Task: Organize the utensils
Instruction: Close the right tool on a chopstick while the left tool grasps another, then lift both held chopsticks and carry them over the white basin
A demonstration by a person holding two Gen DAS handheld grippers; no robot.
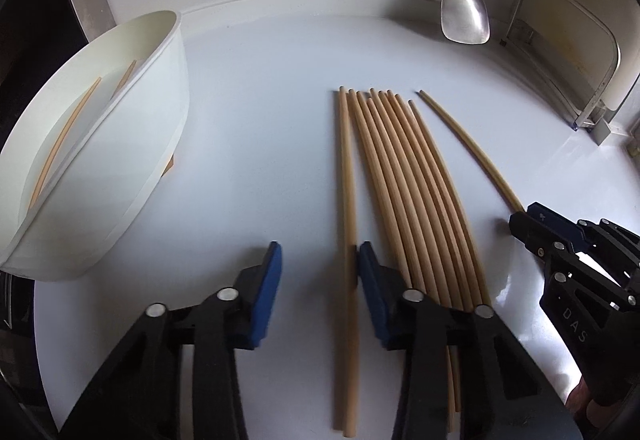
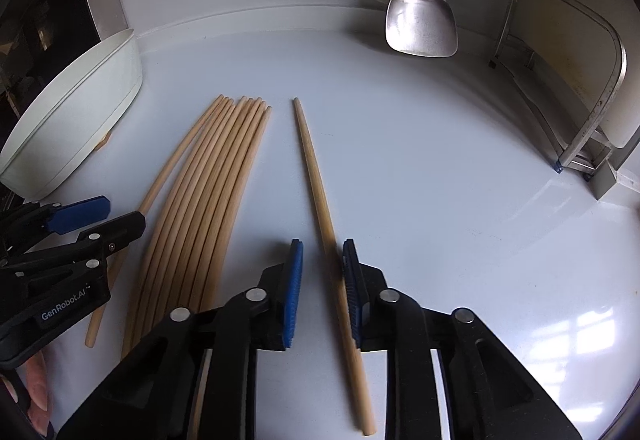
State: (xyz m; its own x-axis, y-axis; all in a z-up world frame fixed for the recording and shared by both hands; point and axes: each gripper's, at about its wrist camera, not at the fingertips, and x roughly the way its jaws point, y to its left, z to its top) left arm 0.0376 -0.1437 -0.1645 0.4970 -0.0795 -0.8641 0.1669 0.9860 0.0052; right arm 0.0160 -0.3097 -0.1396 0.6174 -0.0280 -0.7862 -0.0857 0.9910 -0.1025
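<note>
Counter [image 1: 260,120] first: your white bin [image 1: 120,144] sits at the left with only two chopsticks [image 1: 64,144] inside, so you're early in the job. The main bundle [image 1: 404,192] of roughly eight is on the counter, unsorted. One stray stick [image 2: 320,208] lies apart to its right, another [image 1: 347,200] just left of the bundle. Your left tongs [image 1: 318,280] are open, straddling that left stick; your right tongs [image 2: 322,280] are open around the stray, no grip yet on either. By my read most sticks are left to move.
</note>
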